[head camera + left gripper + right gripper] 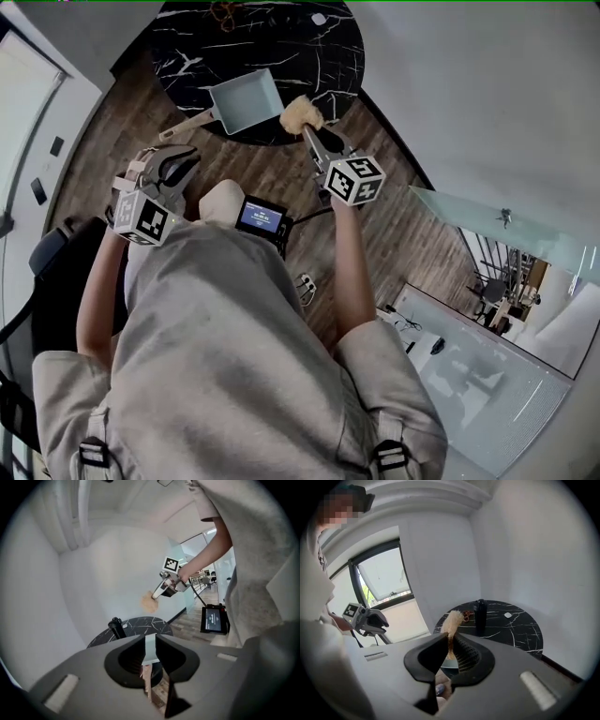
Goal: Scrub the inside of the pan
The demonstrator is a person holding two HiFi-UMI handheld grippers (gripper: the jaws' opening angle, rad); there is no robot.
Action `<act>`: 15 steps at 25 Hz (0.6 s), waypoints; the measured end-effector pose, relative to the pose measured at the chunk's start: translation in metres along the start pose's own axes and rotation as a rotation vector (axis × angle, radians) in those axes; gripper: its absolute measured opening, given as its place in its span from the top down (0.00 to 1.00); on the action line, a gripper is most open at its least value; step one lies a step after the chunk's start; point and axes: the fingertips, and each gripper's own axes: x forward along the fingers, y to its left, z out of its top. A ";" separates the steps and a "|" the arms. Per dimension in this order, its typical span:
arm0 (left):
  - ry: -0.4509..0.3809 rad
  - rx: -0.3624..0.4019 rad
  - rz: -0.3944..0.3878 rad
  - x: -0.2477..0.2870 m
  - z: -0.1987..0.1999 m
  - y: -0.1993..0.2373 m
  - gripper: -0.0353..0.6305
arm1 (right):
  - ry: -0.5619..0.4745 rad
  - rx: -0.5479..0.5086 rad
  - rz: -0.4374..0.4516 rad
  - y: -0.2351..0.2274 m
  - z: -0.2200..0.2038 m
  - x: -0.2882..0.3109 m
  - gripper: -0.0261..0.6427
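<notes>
Fingers of my right gripper (pixel 310 134) pinch a tan, fibrous scrubber (pixel 302 114) by its lower end, with the tuft standing up out of the narrow gap between them. In the left gripper view, the scrubber (pixel 150 602) hangs in the air above the round black marble table (pixel 309 47), clear of its top. The pale blue square pan (pixel 246 101) sits on the near side of that table, its wooden handle (pixel 190 124) pointing toward my left. From the head view the scrubber appears at the pan's right corner, not inside it. My left gripper (pixel 180 166) is off the table's near edge, close to the end of the handle. Its 2 fingers are a little apart and press on nothing. Through the slit between them the pan (pixel 150 649) and the handle (pixel 146 679) show beyond. 1 dark bottle (pixel 480 617) stands upright on the table behind the pan. A small lit screen (pixel 261 216) rests on the wood floor below me, between my 2 arms.
</notes>
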 end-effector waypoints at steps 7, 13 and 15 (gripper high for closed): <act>0.092 -0.119 -0.033 0.021 -0.059 0.018 0.80 | 0.270 -0.292 -0.024 -0.049 -0.059 0.126 0.89; 0.237 -0.138 -0.040 0.048 -0.108 0.021 0.79 | 0.404 -0.334 0.064 -0.075 -0.088 0.209 0.89; 0.265 -0.160 -0.040 0.056 -0.118 0.022 0.78 | 0.444 -0.361 0.079 -0.082 -0.096 0.228 0.89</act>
